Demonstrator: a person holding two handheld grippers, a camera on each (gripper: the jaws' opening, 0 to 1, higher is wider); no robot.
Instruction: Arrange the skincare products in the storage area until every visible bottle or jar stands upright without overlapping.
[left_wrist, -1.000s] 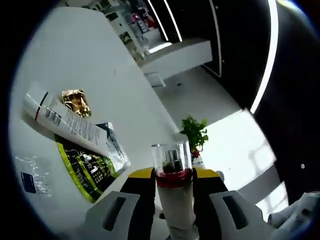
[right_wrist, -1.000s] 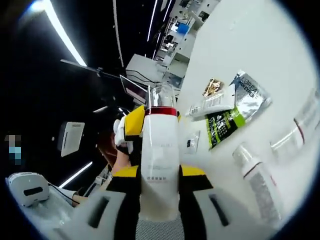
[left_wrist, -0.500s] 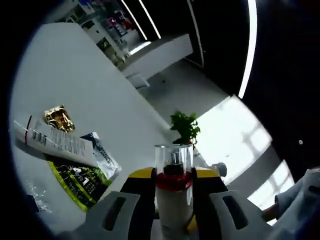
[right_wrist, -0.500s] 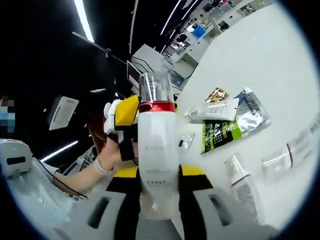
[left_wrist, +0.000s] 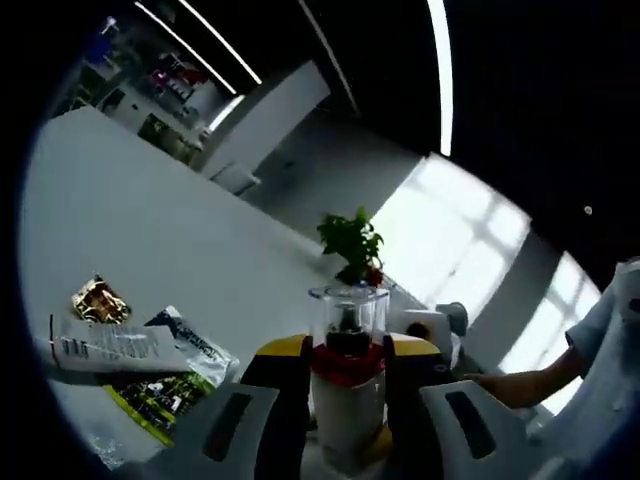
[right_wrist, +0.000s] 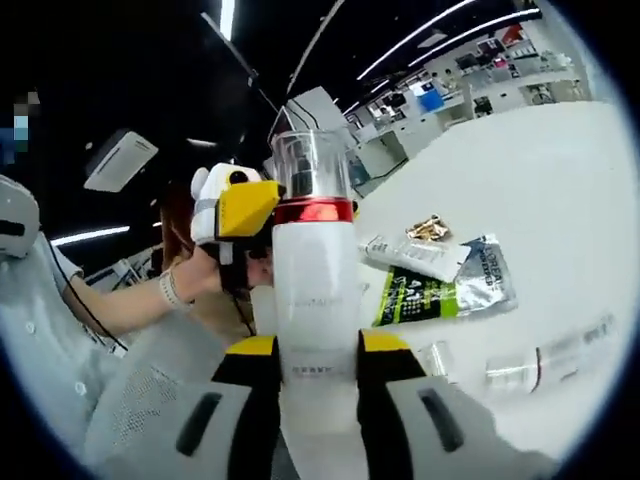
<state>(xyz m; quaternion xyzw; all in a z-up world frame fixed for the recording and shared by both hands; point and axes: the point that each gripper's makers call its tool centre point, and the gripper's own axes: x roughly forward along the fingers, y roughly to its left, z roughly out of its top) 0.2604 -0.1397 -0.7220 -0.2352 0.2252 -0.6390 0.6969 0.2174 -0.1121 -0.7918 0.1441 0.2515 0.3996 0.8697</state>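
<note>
Right gripper is clamped on the lower body of the white pump bottle, and the left gripper is pinching the same bottle just under its red collar, so both are holding it up off the white table. The bottle's long axis runs straight out along the right jaws, clear cap pointing away. Setting it down means getting the base toward the table, I'd guess. Farther out on the table lie a white tube, a green sachet, a silver sachet, a gold packet and a clear bottle on its side.
</note>
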